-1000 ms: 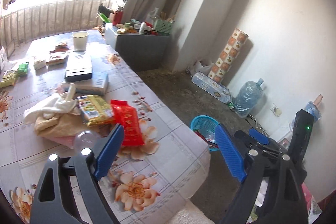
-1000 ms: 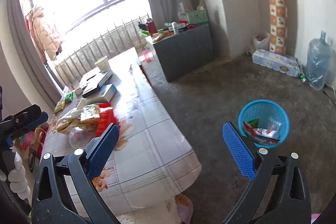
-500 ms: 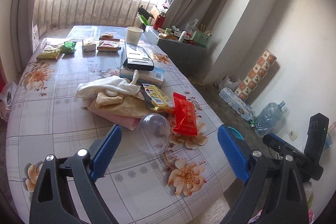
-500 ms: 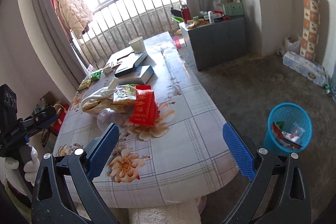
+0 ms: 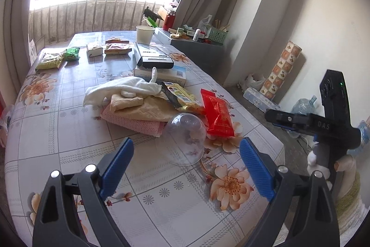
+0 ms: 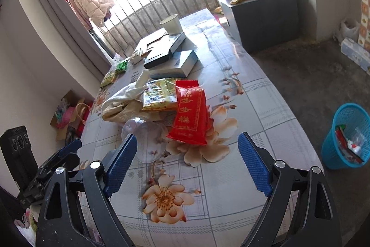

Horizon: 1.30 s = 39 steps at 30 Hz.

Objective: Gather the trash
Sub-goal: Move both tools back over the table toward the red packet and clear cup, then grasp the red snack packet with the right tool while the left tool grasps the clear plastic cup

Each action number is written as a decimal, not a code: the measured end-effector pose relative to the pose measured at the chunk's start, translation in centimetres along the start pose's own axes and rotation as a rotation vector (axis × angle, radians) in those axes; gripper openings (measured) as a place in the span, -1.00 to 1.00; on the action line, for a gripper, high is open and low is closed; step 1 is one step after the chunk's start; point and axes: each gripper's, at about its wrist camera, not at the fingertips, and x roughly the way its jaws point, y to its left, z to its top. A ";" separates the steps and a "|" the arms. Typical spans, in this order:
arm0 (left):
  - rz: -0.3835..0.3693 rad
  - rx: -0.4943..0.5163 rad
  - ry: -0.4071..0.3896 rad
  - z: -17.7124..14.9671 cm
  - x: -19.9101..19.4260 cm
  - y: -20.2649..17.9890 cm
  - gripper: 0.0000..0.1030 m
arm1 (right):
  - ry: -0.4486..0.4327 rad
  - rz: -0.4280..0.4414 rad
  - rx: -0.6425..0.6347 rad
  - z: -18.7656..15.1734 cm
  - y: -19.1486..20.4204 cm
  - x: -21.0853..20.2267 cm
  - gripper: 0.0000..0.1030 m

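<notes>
A clear plastic cup lies on its side on the floral table, also in the right wrist view. Beside it lie a red snack packet and a yellow-green wrapper. A blue trash basket with wrappers stands on the floor right of the table. My left gripper is open and empty, just short of the cup. My right gripper is open and empty, in front of the red packet.
White and beige cloths are piled by the wrappers. Stacked boxes, a paper cup and several snack packs sit farther back. A grey cabinet and a water bottle stand by the wall.
Both grippers have swung from the floor and basket toward the table and come closer to the cup and red packet. Both stay open.
</notes>
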 end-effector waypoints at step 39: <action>0.105 0.214 0.160 -0.8 9.3 -3.8 0.20 | 0.106 -0.156 0.034 -3.5 -3.0 2.0 -0.41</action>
